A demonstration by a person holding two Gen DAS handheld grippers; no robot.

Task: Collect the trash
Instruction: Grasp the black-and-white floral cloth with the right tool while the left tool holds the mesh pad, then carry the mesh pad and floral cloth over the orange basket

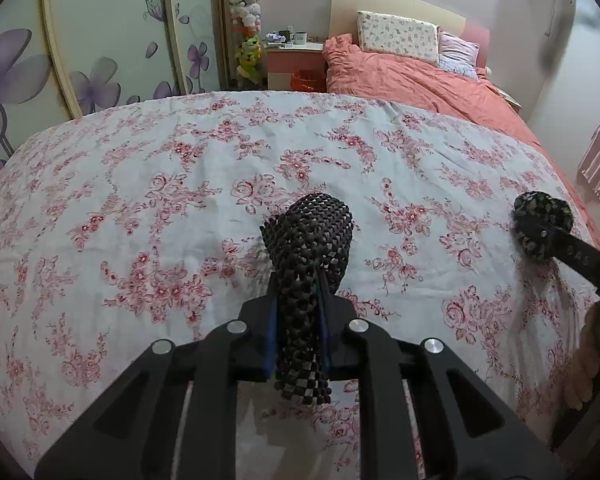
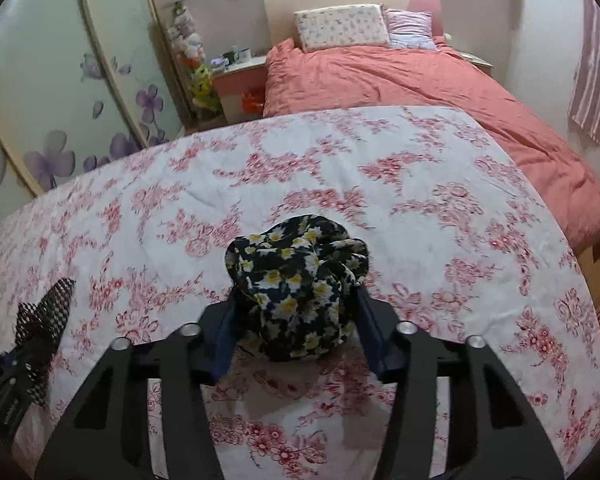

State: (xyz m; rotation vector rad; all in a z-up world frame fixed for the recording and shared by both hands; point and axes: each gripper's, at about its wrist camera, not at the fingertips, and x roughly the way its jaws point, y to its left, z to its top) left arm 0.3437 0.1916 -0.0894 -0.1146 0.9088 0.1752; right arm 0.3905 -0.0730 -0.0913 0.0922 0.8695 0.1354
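My left gripper [image 1: 298, 312] is shut on a black knobbly mesh cloth [image 1: 308, 232], which sticks up past the fingertips and hangs out behind the jaws, over the white sheet with red flowers [image 1: 140, 200]. The same mesh cloth [image 2: 48, 312] shows at the lower left of the right wrist view. My right gripper [image 2: 296, 320] is shut on a crumpled black cloth with yellow and white flowers [image 2: 296, 264], its blue pads [image 2: 370, 332] pressing both sides. That floral cloth [image 1: 540, 220] also appears at the right of the left wrist view, just above the sheet.
An orange-red duvet [image 2: 400, 92] and two pillows [image 2: 340, 26] lie at the head of the bed. Left of them stand a bedside table with mugs [image 1: 296, 46], an orange bin [image 1: 308, 80], a column of soft toys [image 1: 246, 20] and a wardrobe with purple flowers [image 1: 100, 60]. A striped curtain [image 2: 596, 92] hangs right.
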